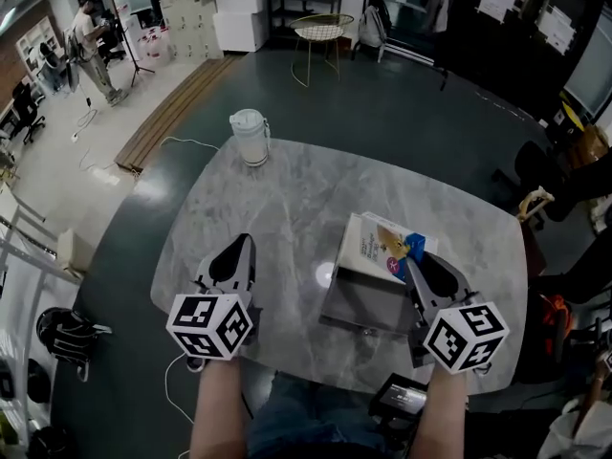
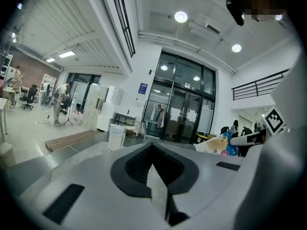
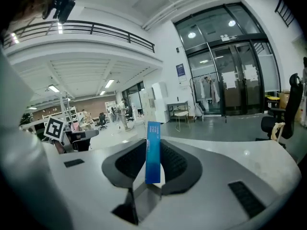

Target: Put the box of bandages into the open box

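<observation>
The box of bandages (image 1: 415, 246) is a slim blue carton, and my right gripper (image 1: 417, 262) is shut on it; it stands upright between the jaws (image 3: 153, 150) in the right gripper view. It hangs over the right far corner of the open box (image 1: 366, 304), a grey tray whose printed white lid (image 1: 368, 246) lies folded back. My left gripper (image 1: 240, 249) rests low at the table's left front, jaws together and empty (image 2: 153, 147). From the left gripper view, the lid and the blue carton (image 2: 232, 141) show far to the right.
A white lidded jug (image 1: 250, 137) stands at the far edge of the marble table (image 1: 287, 208). A wire stool (image 1: 320, 32) and shelving stand on the floor beyond. A person (image 1: 91, 36) is far off to the left.
</observation>
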{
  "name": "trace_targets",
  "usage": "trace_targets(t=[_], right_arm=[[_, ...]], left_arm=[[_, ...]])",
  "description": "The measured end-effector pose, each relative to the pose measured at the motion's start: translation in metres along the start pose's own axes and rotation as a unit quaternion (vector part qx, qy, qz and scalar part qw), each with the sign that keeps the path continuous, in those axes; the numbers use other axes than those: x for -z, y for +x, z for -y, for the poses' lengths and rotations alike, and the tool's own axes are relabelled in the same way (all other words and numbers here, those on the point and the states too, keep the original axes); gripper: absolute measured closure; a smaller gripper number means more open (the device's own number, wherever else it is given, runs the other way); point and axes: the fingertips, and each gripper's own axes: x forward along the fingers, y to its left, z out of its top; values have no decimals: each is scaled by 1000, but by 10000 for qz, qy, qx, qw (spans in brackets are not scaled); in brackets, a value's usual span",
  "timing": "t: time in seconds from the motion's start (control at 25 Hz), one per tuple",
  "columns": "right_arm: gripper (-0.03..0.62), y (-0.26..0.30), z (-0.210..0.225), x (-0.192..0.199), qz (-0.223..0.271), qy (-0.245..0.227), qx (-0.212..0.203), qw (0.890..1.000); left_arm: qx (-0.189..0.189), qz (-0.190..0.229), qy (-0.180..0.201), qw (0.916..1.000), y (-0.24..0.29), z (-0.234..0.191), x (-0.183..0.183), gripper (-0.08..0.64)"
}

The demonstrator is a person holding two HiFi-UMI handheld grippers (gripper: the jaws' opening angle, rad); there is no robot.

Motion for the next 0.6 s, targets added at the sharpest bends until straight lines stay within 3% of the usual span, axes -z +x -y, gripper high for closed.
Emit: trace_targets(t=[0.6], right_arm=[[486,6,-2,94,-919,608,-289,9935]], left_arm=[[-164,-805,-16,9966,-13,-4,72,548]])
